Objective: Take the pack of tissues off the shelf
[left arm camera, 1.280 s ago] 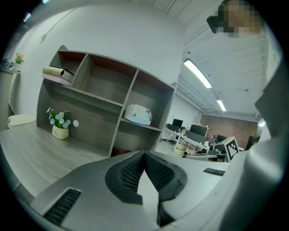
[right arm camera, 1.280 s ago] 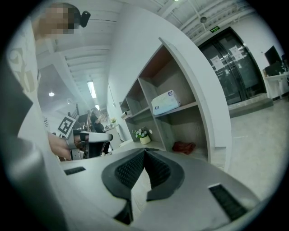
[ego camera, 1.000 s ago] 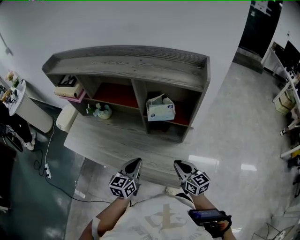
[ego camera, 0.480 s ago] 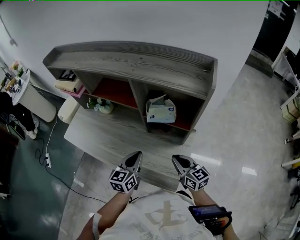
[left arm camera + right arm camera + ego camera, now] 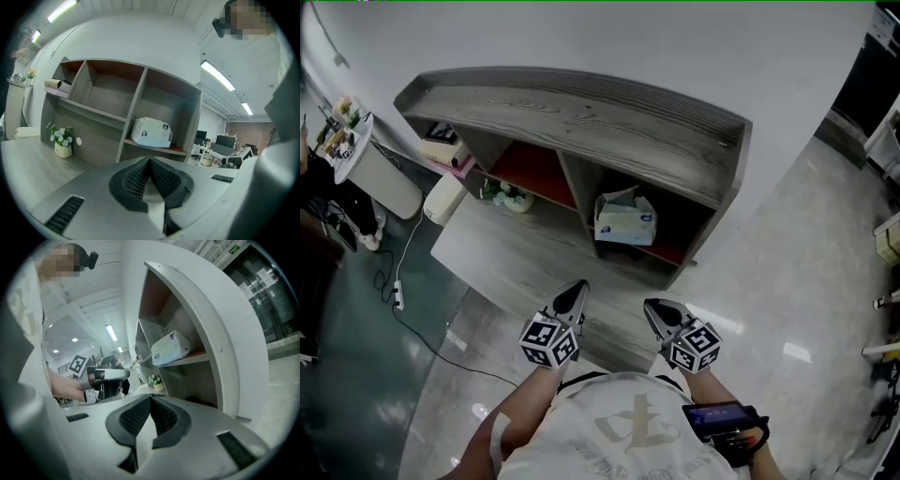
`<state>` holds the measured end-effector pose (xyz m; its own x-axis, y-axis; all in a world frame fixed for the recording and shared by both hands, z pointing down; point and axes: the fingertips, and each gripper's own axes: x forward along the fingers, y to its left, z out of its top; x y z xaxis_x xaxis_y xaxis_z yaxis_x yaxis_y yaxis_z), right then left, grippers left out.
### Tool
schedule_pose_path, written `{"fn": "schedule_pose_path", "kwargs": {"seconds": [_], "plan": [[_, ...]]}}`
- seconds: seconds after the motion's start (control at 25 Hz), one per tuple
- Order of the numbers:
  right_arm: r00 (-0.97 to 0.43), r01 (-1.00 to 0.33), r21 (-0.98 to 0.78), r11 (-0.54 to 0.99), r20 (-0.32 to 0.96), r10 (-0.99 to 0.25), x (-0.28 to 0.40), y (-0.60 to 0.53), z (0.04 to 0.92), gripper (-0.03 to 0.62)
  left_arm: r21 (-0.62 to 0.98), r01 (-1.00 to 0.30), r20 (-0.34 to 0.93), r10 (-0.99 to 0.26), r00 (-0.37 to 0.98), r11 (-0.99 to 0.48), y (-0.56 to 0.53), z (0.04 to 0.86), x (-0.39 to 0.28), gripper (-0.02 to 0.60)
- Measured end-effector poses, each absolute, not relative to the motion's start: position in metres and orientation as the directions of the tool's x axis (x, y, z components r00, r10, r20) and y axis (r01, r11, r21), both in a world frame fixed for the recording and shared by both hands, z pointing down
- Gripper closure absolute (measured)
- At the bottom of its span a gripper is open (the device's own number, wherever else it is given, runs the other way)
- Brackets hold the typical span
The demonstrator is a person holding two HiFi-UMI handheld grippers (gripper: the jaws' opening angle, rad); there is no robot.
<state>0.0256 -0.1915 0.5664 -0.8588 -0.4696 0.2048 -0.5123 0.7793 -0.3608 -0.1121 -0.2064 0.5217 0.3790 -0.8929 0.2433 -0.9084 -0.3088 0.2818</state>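
In the centre of the head view, the white plastic-wrapped pack of tissues [image 5: 624, 220] lies on the red-brown board of the right-hand compartment of the grey wooden shelf unit [image 5: 581, 108]. Its long axis runs left to right across the frame, along the board's front edge, with one broad face turned toward me. At lower centre, my left tongs [image 5: 575, 291] and right tongs [image 5: 652, 309] are both clenched with nothing between the jaws, well apart from the pack. In the left gripper view, a small pot of pale flowers [image 5: 61, 143] stands at mid-left.
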Motion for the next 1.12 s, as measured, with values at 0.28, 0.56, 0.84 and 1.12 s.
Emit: {"fn": "schedule_pose_path", "kwargs": {"seconds": [0.28, 0.56, 0.84, 1.12], "plan": [[-0.893, -0.451, -0.362, 0.816, 0.182, -0.413, 0.024, -0.199, 0.565, 0.589, 0.245, -0.927, 0.223, -0.914, 0.339, -0.284, -0.221, 0.509, -0.103, 0.568], [-0.907, -0.421, -0.380, 0.824, 0.162, -0.389, 0.022, -0.197, 0.564, 0.589, 0.220, -0.933, 0.227, -0.915, 0.332, -0.284, -0.237, 0.494, -0.096, 0.539], [-0.911, -0.411, -0.398, 0.820, 0.160, -0.379, 0.021, -0.191, 0.572, 0.589, 0.193, -0.938, 0.212, -0.921, 0.326, -0.288, -0.263, 0.477, -0.096, 0.471], [-0.910, -0.414, -0.401, 0.817, 0.162, -0.381, 0.021, -0.194, 0.571, 0.589, 0.197, -0.939, 0.203, -0.925, 0.322, -0.283, -0.284, 0.462, -0.100, 0.437]]}}
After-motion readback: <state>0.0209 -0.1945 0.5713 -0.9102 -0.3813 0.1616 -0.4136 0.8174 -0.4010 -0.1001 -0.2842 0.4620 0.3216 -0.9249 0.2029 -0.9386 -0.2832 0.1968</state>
